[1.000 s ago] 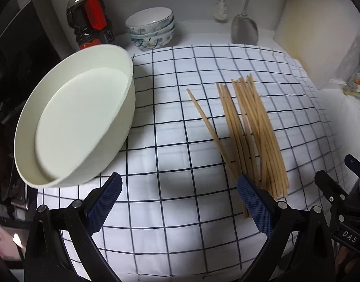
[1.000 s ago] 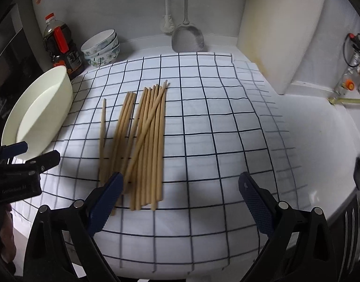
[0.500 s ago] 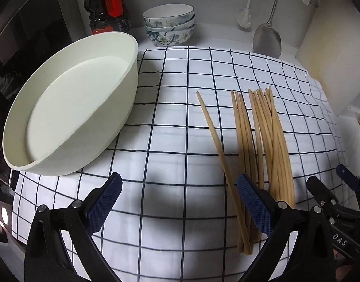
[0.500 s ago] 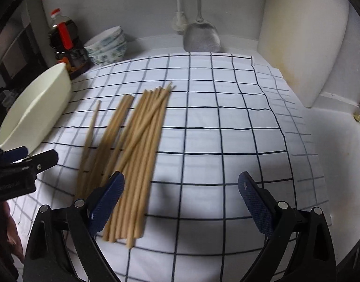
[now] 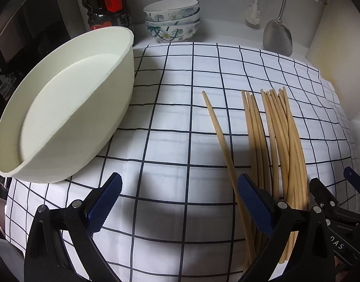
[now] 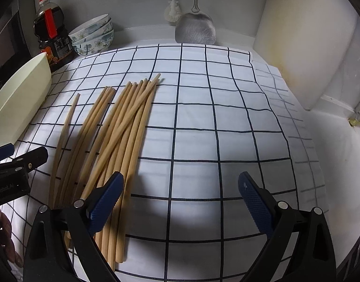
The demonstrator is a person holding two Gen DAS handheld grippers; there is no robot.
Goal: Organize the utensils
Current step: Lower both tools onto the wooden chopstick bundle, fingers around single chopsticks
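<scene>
Both grippers have dropped lower and closer to the white cloth with a dark grid pattern [image 5: 180, 122] than a second ago, so the loose bundle of pale wooden chopsticks [image 6: 123, 127] now fills more of each view. The left gripper [image 5: 180, 202] hangs with its blue-padded jaws spread wide and empty; the chopsticks lie on the cloth to its right, a single stray stick [image 5: 223, 145] passing just under its right finger. The right gripper [image 6: 180, 199] is likewise spread and empty, the bundle running beneath its left finger, though contact is hard to judge. A large cream oval basin [image 5: 62, 117] sits on the cloth's left edge, apart from the chopsticks.
</scene>
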